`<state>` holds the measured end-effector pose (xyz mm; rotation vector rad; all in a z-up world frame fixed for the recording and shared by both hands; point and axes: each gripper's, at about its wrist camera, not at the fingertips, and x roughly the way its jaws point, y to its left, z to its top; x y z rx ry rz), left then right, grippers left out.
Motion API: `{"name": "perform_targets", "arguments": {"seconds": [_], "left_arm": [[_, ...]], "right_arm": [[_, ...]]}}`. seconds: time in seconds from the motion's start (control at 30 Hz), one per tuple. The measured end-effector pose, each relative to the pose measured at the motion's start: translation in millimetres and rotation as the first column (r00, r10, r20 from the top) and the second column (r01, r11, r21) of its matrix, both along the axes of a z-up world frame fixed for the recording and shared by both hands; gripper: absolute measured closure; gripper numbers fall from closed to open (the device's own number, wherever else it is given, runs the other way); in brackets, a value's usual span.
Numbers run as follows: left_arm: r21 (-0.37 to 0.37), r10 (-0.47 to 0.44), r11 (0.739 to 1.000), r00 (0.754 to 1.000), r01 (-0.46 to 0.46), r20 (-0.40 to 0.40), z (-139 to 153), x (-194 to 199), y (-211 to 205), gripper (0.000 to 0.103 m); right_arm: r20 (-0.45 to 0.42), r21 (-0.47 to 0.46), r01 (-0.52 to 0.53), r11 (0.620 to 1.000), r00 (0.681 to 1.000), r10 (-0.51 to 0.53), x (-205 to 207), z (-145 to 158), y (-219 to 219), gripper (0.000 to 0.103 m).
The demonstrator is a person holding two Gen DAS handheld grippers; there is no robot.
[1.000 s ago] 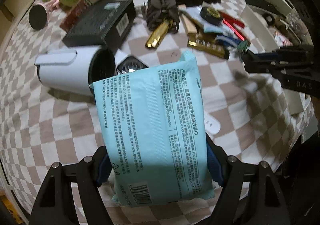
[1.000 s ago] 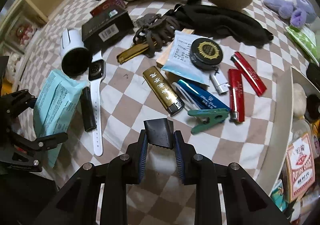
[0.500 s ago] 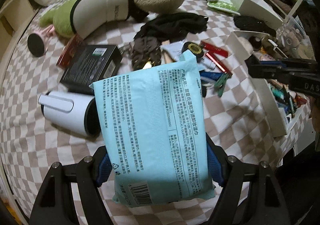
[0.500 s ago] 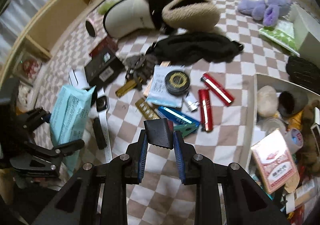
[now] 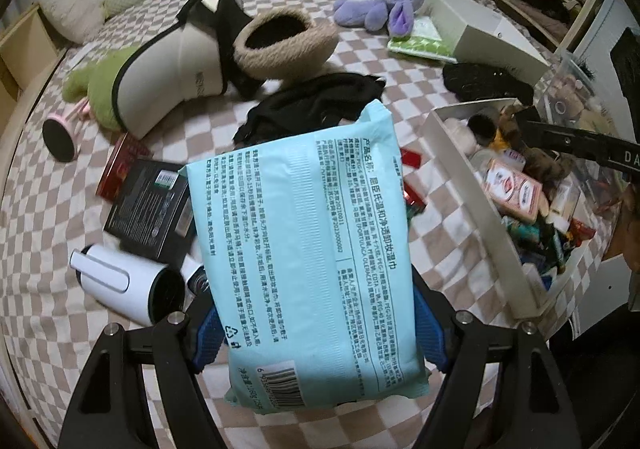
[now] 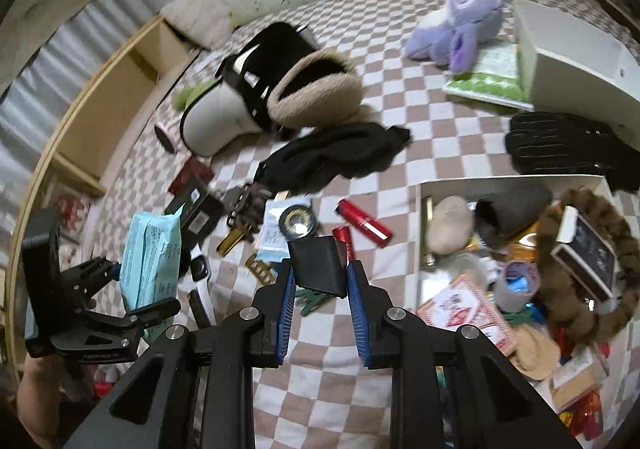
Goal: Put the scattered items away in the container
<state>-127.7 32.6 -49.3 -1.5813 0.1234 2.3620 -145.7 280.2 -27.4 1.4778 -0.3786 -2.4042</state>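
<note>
A checkered bedspread [image 5: 56,209] carries the clutter. At nine o'clock, the left gripper [image 5: 316,323] pinches the soft, crinkly wipes pack [image 5: 304,249] across its lower half. The right gripper [image 6: 320,289] clamps a small, stiff black block [image 6: 318,267]. The container [image 6: 419,233] sits at three o'clock.

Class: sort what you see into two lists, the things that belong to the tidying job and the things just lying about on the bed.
Job in hand:
left claw holding blue wipes pack
right claw holding small black block
white container
red tubes
round black tin

Lying about:
purple plush toy
white boot
</note>
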Motion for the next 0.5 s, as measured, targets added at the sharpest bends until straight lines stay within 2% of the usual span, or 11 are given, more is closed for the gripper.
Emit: {"name": "perform_targets", "arguments": {"seconds": [0.1,0.5], "left_arm": [[0.010,-0.009,1.000,1.000,0.009,-0.011,5.4,-4.7,10.6,0.024],[0.051,-0.064,0.996,0.997,0.066,-0.043,23.3,-20.7,65.3,0.024]], "right_arm": [[-0.022,-0.044,0.022,0.999,0.999,-0.023,0.5,7.7,15.0,0.077],[-0.083,-0.086,0.132,0.988,0.987,-0.139,10.8,31.3,73.9,0.077]]}}
